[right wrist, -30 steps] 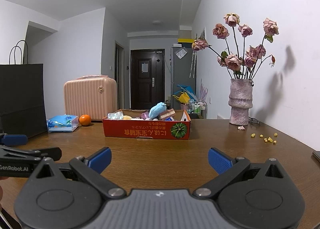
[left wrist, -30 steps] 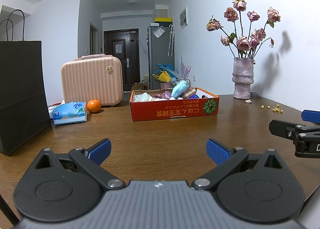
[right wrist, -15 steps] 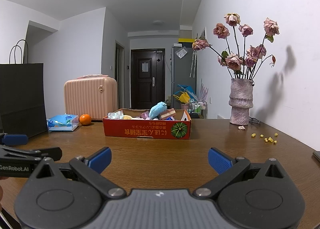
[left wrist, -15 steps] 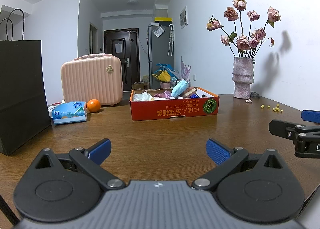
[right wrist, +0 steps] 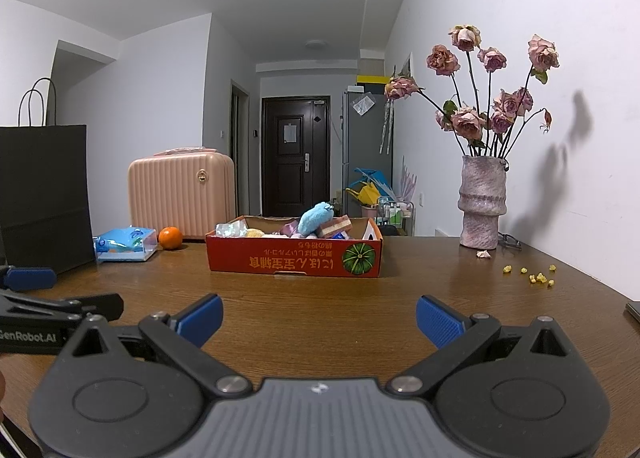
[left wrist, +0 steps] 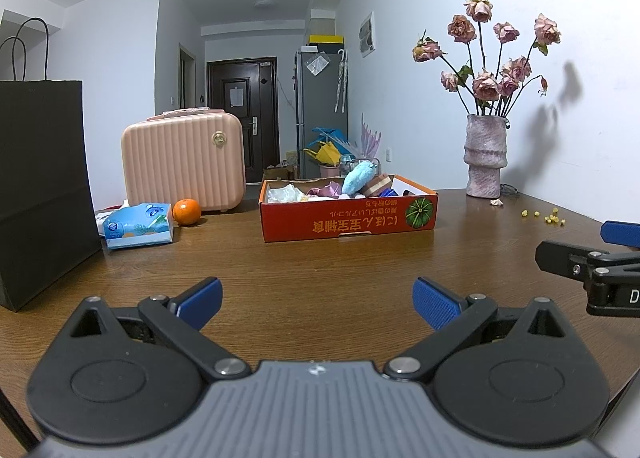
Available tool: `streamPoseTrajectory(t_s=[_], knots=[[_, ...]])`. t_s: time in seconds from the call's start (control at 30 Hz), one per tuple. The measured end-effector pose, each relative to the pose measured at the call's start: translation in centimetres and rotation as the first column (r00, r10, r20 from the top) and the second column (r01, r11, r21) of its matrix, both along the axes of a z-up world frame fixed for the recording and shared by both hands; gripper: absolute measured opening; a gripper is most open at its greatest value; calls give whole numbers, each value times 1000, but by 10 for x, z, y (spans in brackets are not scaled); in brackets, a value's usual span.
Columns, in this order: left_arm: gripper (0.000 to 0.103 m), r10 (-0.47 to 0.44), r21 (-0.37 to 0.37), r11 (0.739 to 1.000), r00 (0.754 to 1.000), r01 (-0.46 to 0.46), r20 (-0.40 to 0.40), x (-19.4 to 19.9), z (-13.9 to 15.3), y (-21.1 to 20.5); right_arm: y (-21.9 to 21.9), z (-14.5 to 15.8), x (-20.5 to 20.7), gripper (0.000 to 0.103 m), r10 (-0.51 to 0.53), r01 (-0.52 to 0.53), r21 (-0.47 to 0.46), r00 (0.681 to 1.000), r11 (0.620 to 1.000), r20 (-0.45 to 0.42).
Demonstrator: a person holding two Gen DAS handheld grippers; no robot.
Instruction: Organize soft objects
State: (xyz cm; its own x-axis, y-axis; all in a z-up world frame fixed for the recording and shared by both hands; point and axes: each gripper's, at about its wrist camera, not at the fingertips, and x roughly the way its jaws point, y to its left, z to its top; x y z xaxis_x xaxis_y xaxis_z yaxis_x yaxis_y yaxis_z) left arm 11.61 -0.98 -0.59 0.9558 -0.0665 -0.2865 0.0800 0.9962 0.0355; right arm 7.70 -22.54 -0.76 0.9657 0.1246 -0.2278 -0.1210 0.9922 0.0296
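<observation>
Left gripper (left wrist: 316,300) and right gripper (right wrist: 319,318) both spread wide, pinching nothing, low over the near edge of the wooden table (left wrist: 340,262). Mid-table, well beyond both: red cardboard box (right wrist: 294,256) heaped with soft things, a light-blue plush toy (right wrist: 316,217) topmost. Toward the left edge: tissue pack (left wrist: 138,225), orange (left wrist: 187,211), pink case (left wrist: 184,162), black paper bag (left wrist: 42,178); at the far right corner, vase of dried roses (right wrist: 482,202).
</observation>
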Motion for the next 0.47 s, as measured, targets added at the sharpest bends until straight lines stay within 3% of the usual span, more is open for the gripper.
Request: streamPoseTrajectory(t_s=[0.47], knots=[[103,-8,-3,1000,1000,8,-6,2,-2,0,4,-1,2,103,2,-2,-1,1000,1000,-9]])
